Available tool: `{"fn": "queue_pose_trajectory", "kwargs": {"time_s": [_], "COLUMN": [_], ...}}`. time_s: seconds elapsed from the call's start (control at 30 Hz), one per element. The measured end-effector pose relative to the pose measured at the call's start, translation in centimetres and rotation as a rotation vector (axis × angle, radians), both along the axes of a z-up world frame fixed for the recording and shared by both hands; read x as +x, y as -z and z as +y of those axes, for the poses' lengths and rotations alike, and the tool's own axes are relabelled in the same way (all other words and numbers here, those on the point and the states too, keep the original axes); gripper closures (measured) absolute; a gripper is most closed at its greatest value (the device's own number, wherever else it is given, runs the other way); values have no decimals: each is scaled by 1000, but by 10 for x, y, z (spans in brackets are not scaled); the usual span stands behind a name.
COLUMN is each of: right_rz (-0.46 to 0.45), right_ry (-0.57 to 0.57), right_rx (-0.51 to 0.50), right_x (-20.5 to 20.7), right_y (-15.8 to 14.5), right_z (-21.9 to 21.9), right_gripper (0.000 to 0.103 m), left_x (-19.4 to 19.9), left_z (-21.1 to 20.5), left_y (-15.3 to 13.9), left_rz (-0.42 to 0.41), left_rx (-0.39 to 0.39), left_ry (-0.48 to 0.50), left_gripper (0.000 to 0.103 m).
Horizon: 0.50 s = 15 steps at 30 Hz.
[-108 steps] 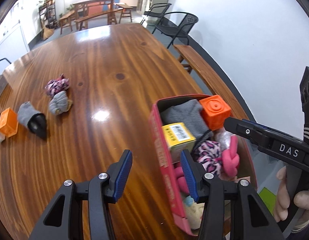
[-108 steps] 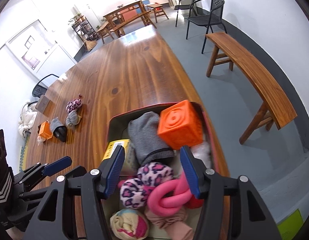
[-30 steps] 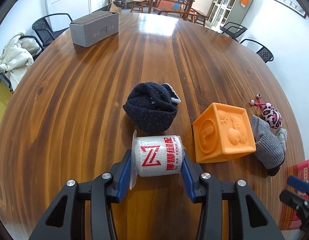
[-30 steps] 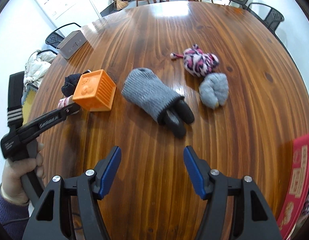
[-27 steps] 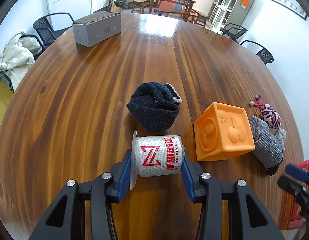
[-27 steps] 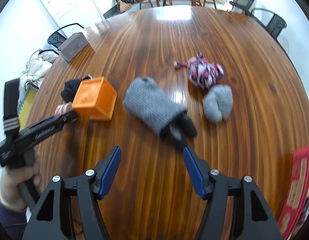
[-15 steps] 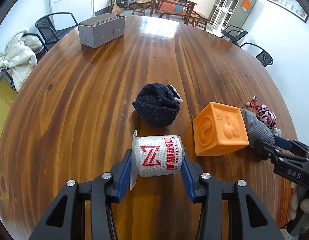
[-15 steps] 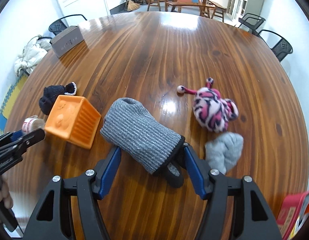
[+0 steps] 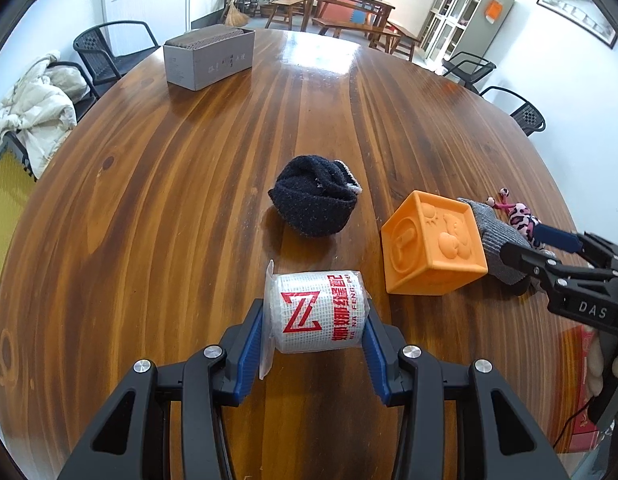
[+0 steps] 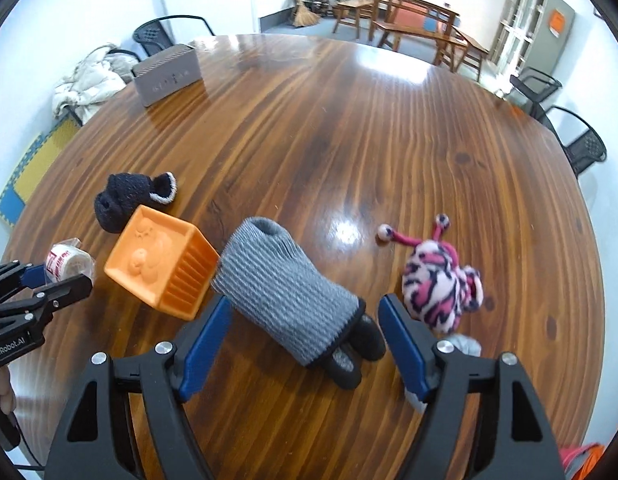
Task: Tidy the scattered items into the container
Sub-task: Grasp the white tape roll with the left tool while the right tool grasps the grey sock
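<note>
1. While the left gripper (image 9: 315,334) stays out of the other's way, its blue pads are clamped on the two ends of a white bandage roll (image 9: 317,316) with red print, held just above the wooden table (image 9: 189,200).
2. The right gripper (image 10: 305,336) is spreading its jaws; the grey knit glove (image 10: 285,290) lies on the table between them, and neither pad presses on it.
3. The glove's dark fingertips point toward the camera, and its open cuff touches or nearly touches the orange cube (image 10: 161,264).
4. The cube sits tilted on one edge, just right of the bandage roll in the left wrist view.
5. Beyond roll and cube lies a balled black sock (image 9: 315,208).
6. A pink-and-black plush toy (image 10: 441,280) with stalk eyes lies just outside the right gripper's right finger, and a grey bundle (image 10: 463,346) peeks out behind that finger.
7. A red container (image 9: 581,384) shows only as a sliver at the table's right edge, well apart from the scattered items.
8. A grey box (image 9: 209,58) stands far across the table.
</note>
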State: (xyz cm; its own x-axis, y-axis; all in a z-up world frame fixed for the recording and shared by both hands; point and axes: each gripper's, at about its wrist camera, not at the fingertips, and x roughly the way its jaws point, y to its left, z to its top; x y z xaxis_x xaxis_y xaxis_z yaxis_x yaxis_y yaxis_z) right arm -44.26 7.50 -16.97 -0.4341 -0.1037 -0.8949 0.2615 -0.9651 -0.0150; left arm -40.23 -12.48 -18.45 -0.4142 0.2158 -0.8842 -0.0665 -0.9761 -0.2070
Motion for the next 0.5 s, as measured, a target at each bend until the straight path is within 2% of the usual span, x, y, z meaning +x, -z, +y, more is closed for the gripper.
{"fn": "queue_pose_trajectory", "kwargs": {"time_s": [0.13,0.23,0.3,0.37,0.5], "right_rz": [-25,-136,-141,-129,-118], "right_ry": [-96,-125,-105,-83,-32], "right_rx": [27,-54,-55,-65,-71], "right_x": [-14,-23,-23,-19,-5], "right_y": [9,26,30,28,21], "right_z": [-11,-6,-3,-2,2], "right_gripper": [22,23,24,37,47], "left_x": [2,4,5,6,6], "left_z": [-2,-1,-1,-2,1], "left_y": [0,-3,-5,-6,-6], "left_rz": [-7,0,4,6,7], "left_rx": [7,9,10,12,16], "left_ry": [-5,-2,1,0,9], "left_gripper": [56,56,56,56,56]}}
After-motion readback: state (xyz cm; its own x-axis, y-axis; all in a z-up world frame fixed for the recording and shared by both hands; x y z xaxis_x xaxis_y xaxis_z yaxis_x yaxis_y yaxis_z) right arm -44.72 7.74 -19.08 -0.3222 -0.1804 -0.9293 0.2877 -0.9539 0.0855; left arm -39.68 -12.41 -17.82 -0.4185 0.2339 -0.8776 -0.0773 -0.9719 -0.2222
